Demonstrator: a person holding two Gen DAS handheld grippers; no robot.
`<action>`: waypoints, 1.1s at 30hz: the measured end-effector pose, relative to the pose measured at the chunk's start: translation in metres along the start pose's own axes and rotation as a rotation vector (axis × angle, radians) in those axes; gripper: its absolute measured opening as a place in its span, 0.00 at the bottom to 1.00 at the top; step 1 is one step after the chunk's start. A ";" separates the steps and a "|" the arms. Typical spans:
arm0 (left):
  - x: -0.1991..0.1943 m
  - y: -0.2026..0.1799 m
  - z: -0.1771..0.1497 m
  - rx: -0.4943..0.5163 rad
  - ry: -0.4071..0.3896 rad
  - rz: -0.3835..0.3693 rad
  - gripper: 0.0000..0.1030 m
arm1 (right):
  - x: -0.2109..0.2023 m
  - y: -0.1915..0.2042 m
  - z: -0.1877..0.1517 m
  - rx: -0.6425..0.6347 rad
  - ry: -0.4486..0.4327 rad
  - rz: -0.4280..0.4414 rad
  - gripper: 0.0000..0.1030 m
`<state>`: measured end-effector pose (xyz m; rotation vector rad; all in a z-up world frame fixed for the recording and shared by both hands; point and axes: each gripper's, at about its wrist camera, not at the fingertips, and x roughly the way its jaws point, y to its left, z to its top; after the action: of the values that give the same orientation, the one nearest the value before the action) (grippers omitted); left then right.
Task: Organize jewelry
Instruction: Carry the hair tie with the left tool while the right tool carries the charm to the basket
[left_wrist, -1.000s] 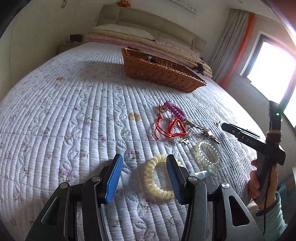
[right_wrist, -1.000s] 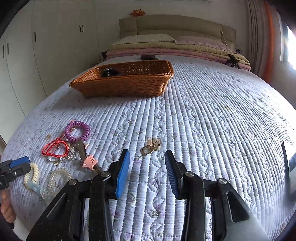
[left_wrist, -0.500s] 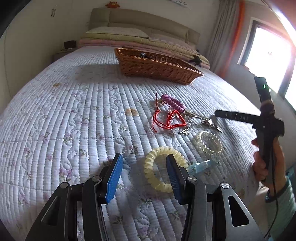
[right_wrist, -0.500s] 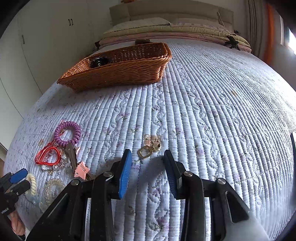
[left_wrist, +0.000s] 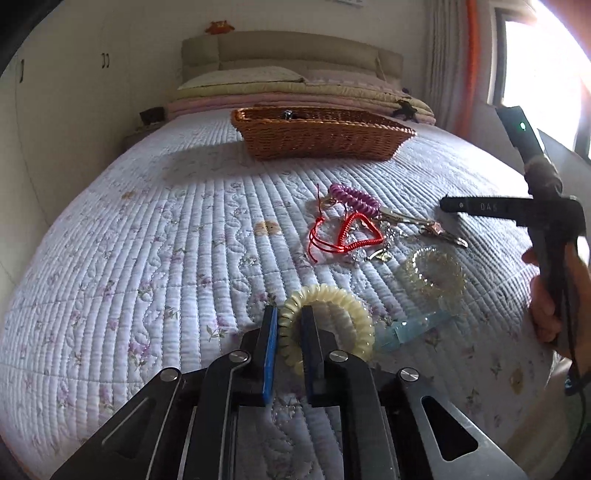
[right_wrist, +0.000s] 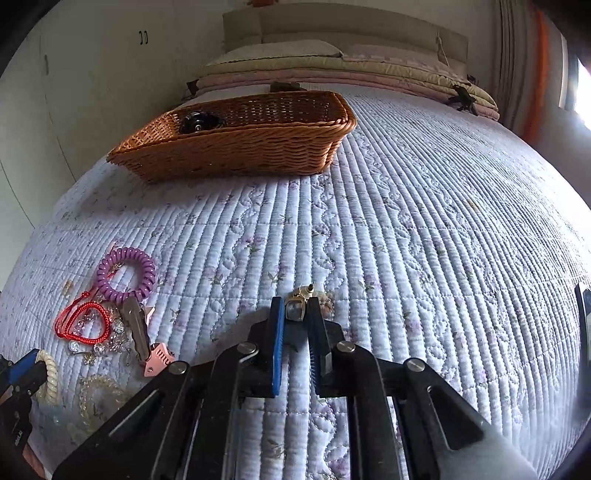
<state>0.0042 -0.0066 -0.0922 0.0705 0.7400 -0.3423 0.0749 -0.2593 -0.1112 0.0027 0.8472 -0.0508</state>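
A cream spiral bracelet (left_wrist: 347, 314) lies on the quilted bedspread, and my left gripper (left_wrist: 290, 321) is closing its jaws on the near-left part of the coil, pads pressing it. In the right wrist view my right gripper (right_wrist: 295, 314) is closing on a small gold charm (right_wrist: 300, 294), which sits pinched between the blue pads. A purple coil bracelet (left_wrist: 354, 197), a red cord bracelet (left_wrist: 343, 236) and a clear bracelet (left_wrist: 436, 273) lie between the two grippers. The wicker basket (right_wrist: 236, 151) stands farther up the bed.
Keys with a pink star tag (right_wrist: 155, 358) and a pale blue clip (left_wrist: 410, 328) lie among the jewelry. A black item (right_wrist: 197, 122) sits inside the basket. A small beige piece (right_wrist: 327, 299) rests beside the charm. Pillows line the headboard; a window is at right.
Both grippers went from open to closed: the left onto the cream bracelet, the right onto the gold charm. The left wrist rolled so the bed now looks level.
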 end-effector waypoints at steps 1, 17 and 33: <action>0.000 0.002 0.000 -0.010 -0.002 -0.007 0.11 | -0.001 0.000 -0.001 -0.003 -0.004 0.004 0.14; -0.014 0.003 0.014 -0.070 -0.087 0.008 0.11 | -0.029 0.006 -0.003 -0.055 -0.098 -0.023 0.14; -0.011 -0.010 0.152 -0.019 -0.240 -0.014 0.11 | -0.078 0.031 0.085 -0.157 -0.291 -0.015 0.14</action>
<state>0.0920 -0.0411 0.0278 0.0057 0.5061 -0.3499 0.0889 -0.2267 0.0031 -0.1551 0.5582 0.0021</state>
